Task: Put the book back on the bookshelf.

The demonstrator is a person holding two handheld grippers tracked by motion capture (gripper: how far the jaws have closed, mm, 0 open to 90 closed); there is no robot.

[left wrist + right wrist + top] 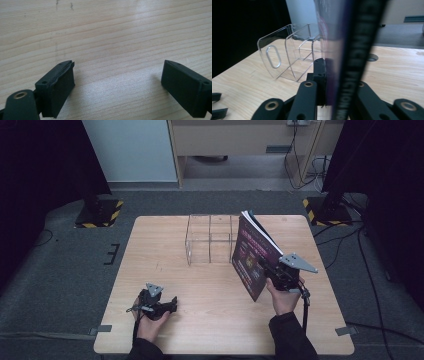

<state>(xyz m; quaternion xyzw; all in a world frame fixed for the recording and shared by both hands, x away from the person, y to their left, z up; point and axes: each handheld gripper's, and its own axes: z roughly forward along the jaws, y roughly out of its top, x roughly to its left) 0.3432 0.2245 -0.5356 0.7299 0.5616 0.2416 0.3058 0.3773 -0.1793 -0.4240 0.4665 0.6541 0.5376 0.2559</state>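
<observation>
A dark purple book [252, 255] stands tilted above the right half of the wooden table [170, 245], its white page edges facing up and back. My right gripper [272, 272] is shut on the book near its lower corner; in the right gripper view the book's spine [352, 62] runs up between the two black jaws. A clear acrylic file holder [210, 239] with dividers stands on the table just left of the book [287, 52]. My left gripper [170, 306] rests on the table at the front left, open, with only bare wood [117, 75] between its pads.
Two black stands with yellow-black striped bases [97, 212] sit on the grey carpet beyond the table's far corners. Cables [300, 165] lie on the floor at the back right. A light wooden cabinet [240, 140] stands behind the table.
</observation>
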